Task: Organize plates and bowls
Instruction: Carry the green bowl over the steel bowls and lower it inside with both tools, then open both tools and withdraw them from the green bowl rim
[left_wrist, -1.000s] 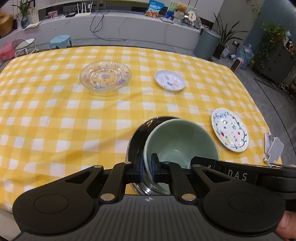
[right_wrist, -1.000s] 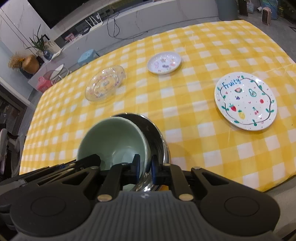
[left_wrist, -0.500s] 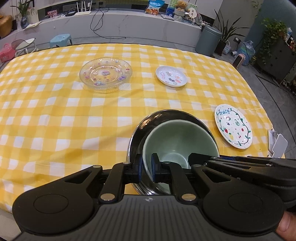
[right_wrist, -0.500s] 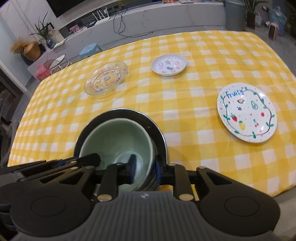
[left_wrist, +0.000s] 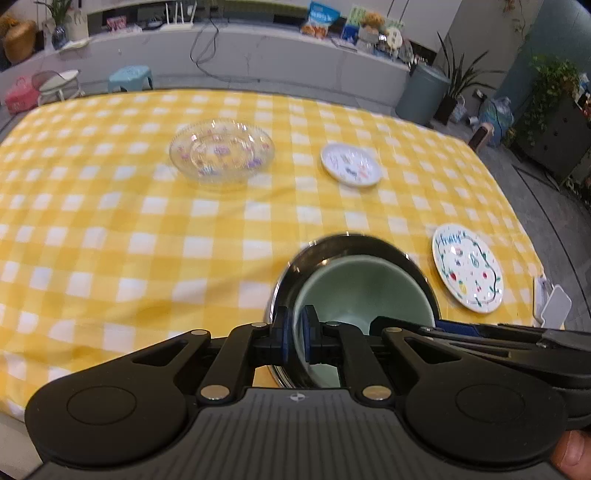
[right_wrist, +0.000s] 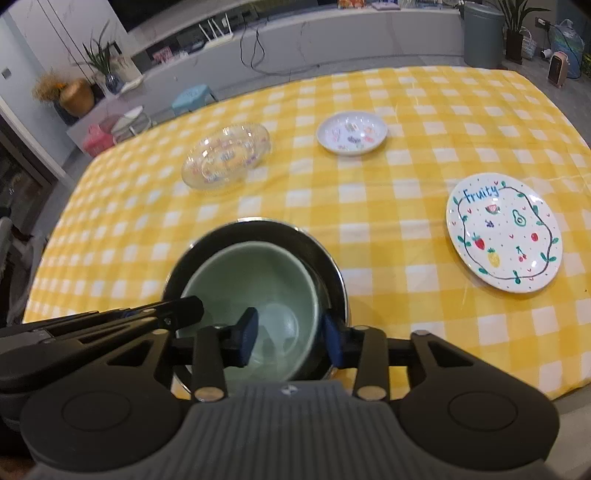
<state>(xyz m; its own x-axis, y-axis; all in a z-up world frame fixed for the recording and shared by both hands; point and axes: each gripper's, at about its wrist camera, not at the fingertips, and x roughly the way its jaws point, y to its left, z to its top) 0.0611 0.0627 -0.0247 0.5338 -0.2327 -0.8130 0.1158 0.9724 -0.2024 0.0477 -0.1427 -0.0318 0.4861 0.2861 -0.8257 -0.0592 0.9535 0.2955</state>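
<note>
My left gripper (left_wrist: 295, 334) is clamped on the near-left rim of the pale green ceramic bowl (right_wrist: 255, 291), which sits inside the shiny steel bowl (right_wrist: 325, 273) on the yellow-white check tablecloth (right_wrist: 369, 206). My right gripper (right_wrist: 290, 338) straddles the green bowl's near-right rim, jaws opening, pads off it.

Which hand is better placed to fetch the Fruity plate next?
Right. The right gripper is opening and its pads stand off the green bowl; the Fruity plate lies on its side. The left gripper is clamped on the bowl's rim.
</note>
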